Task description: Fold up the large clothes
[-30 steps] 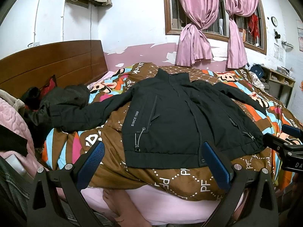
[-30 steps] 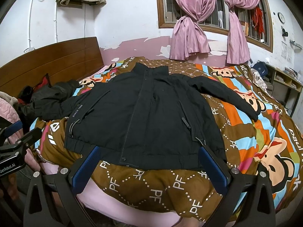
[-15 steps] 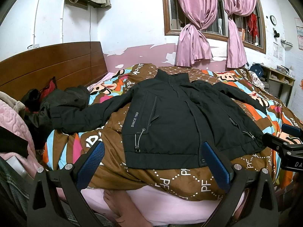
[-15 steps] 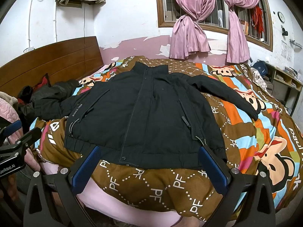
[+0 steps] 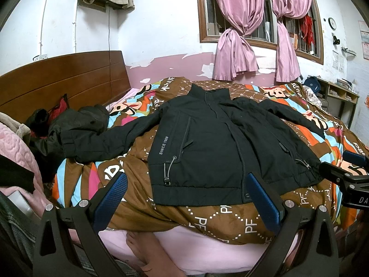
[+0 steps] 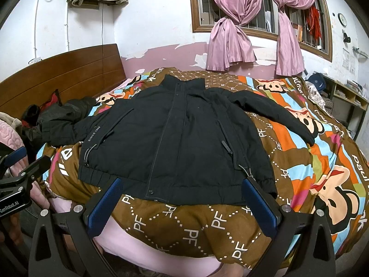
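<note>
Left wrist view: left tongs (image 5: 186, 198) spread wide and empty, blue pads (image 5: 110, 198) hovering short of the hem. Black jacket (image 5: 214, 143) spread front-up on the patterned quilt (image 5: 207, 217) of the bed, collar toward the window, hem at the near edge. Its left sleeve (image 5: 101, 140) stretched out toward the headboard (image 5: 62, 80), cuff touching or overlapping a heap of dark clothes (image 5: 76, 120) — cannot tell which. A bare foot (image 5: 147, 251) below the bed edge. Right tongs (image 5: 346, 170) just visible at the frame's right side.

Right wrist view: right tongs (image 6: 182, 203) likewise spread wide, pinching nothing, near the hem. Jacket (image 6: 175, 138) flat, zip line central, right sleeve (image 6: 274, 113) lying out across the quilt (image 6: 184, 228) toward the far side.

Judgement: folding not yet begun; sleeves still out, no crease made.

Risks from here:
- Padded, slippery-looking cloth: a shallow pinch likely to catch one layer only, leaving the back panel behind and the fold skewed.
- Left cuff beside the heap: pulling that sleeve may drag the other clothes along.
- Hem near the bed edge: a tug toward the person could slide the whole jacket off.
- Soft quilt underneath: pads pressed low may grab quilt together with jacket
</note>
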A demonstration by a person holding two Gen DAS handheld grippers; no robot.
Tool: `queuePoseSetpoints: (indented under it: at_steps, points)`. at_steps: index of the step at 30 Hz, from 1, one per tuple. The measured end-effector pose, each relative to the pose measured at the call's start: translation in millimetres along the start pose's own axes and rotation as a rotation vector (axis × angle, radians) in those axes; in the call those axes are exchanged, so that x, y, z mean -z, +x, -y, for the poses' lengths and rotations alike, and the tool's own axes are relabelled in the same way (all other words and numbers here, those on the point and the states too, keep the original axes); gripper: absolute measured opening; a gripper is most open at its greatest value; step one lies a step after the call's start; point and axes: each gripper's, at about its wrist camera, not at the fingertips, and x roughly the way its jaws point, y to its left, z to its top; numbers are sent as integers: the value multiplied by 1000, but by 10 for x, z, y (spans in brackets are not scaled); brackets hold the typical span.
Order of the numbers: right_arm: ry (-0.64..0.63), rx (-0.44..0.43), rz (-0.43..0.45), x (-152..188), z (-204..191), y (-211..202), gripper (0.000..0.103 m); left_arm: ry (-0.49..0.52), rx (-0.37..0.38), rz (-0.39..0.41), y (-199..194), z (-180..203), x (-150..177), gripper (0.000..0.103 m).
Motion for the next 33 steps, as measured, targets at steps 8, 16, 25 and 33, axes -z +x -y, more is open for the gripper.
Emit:
queuePoseSetpoints:
  at_steps: [8, 16, 25, 33]
  points:
    - [0, 0, -2, 3, -2, 5, 103, 2, -2, 1, -1, 4, 1, 100]
    - [1, -1, -3, 7, 1, 9, 103, 4, -2, 1, -3, 8, 0, 100]
    - [3, -1, -5, 7, 5, 12, 103, 4, -5, 1, -4, 11, 2, 100]
    - [0, 0, -8, -29, -21, 6, 103, 8, -9, -2, -34, -7, -41, 100]
